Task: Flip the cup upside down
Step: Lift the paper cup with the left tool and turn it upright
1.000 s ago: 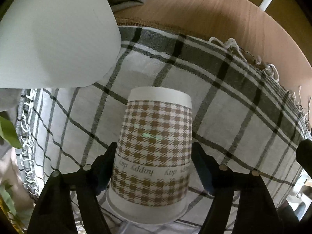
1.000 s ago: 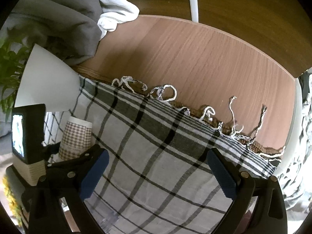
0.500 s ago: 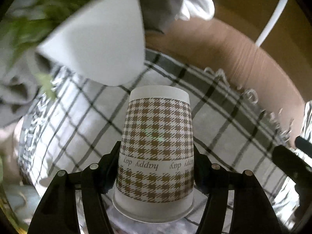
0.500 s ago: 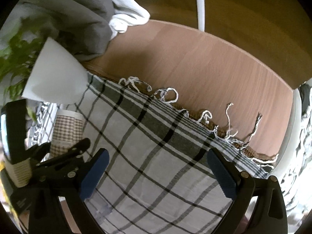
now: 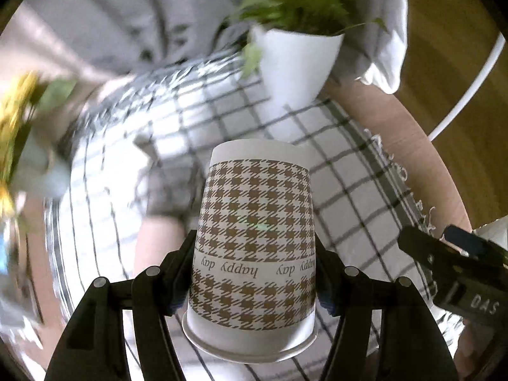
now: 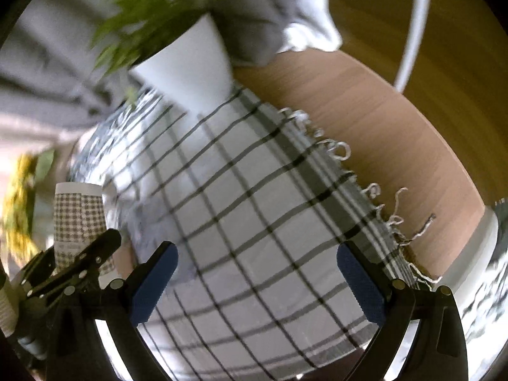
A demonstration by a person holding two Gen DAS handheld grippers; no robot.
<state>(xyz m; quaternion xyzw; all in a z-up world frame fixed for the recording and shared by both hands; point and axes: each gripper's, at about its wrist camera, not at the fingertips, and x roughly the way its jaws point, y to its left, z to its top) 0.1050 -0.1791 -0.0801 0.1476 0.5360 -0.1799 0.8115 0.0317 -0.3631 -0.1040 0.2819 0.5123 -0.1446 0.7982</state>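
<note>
From the left wrist, the left gripper (image 5: 254, 270) clamps the houndstooth cup (image 5: 254, 238) mid-flip at 6 o'clock above the checked cloth (image 5: 349, 190), while from the right wrist the right gripper (image 6: 257, 282) gapes empty, cup (image 6: 79, 219) at 9 o'clock, likely needing setting rim-down next.

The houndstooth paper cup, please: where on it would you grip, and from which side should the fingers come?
Grip the paper cup on its side wall, around the "happy day" band near the wide rim, with fingers closing from its left and right. The left gripper holds it just so. The wall tapers toward the base, so a hold further that way would probably slip.
</note>
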